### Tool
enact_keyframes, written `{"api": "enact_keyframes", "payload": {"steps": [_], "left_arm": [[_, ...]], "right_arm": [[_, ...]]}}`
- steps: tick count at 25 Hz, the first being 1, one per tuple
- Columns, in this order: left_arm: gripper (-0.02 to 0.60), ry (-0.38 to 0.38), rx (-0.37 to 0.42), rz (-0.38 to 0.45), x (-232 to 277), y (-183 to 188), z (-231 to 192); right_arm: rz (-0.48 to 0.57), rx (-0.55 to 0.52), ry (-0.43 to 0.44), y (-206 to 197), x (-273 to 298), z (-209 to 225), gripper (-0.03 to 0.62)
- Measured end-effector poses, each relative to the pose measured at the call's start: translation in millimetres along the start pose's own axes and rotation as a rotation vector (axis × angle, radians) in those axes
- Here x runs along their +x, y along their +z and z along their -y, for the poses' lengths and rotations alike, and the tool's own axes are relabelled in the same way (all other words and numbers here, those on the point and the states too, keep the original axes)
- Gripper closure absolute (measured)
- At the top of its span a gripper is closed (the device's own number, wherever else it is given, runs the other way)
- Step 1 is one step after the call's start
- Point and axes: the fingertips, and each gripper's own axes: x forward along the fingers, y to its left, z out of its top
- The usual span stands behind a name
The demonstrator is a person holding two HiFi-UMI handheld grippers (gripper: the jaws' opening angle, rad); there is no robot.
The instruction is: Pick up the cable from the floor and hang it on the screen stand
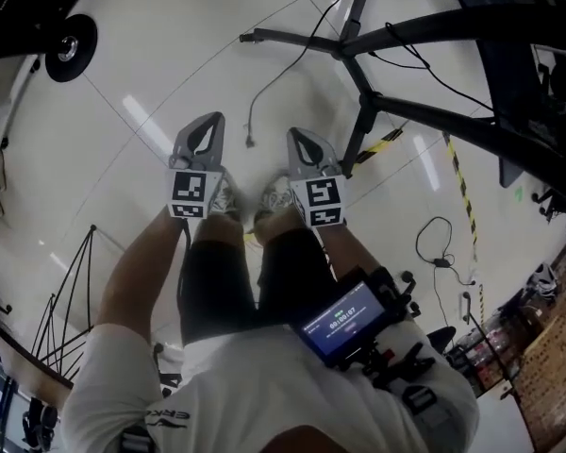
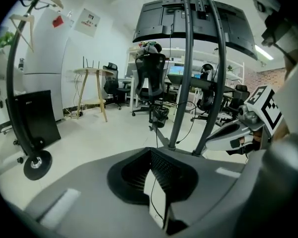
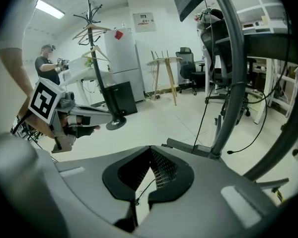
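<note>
Standing on a pale floor point(image 1: 141, 74), the person holds both tools out in front, side by side at the middle of the head view, above a pair of shoes point(image 1: 226, 196). The left tongs point(image 1: 210, 124) are closed: in the left gripper view the two dark ribbed pads meet at their tips with nothing caught between them. The right tongs point(image 1: 299, 138) are closed and empty as well, and the right gripper view shows their pads pressed together in the same way. Lower down in each of those views, a narrow slit shows only a strip of floor crossed by a thin dark line.

The cable point(image 1: 256, 105) lies on the floor just above the gap between the two tongs in the head view. Its plug end sits near their tips, touching neither, and the thin line curves away toward the top centre of the frame.

The screen stand point(image 1: 363, 74) spreads its black legs across the upper right of the head view, with the right tongs near one leg. In the left gripper view its two grey poles rise at centre to the dark screen point(image 2: 188, 19) at the top.

A strip of yellow-and-black tape point(image 1: 458, 179) lies on the floor at the right of the head view. A round black wheeled base point(image 1: 71, 47) sits at upper left.
</note>
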Motion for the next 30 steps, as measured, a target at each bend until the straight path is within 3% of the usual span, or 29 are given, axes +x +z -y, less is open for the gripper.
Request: {"api": "enact_keyframes", "payload": {"steps": [7, 13, 18, 30], "left_arm": [[0.58, -0.086, 0.053, 0.003, 64, -67, -7], [0.58, -0.173, 0.106, 0.053, 120, -119, -17], [0.58, -0.193, 0.114, 0.075, 161, -159, -27], [0.58, -0.249, 0.108, 0.064, 168, -208, -11]], "right_arm": [[0.026, -0.036, 0.043, -45, 69, 25, 0.583], [0.033, -0.085, 0.086, -101, 136, 27, 0.583], [0.027, -0.113, 0.112, -144, 183, 33, 0.583], [-0.057, -0.081, 0.191, -213, 211, -6, 0.582]]}}
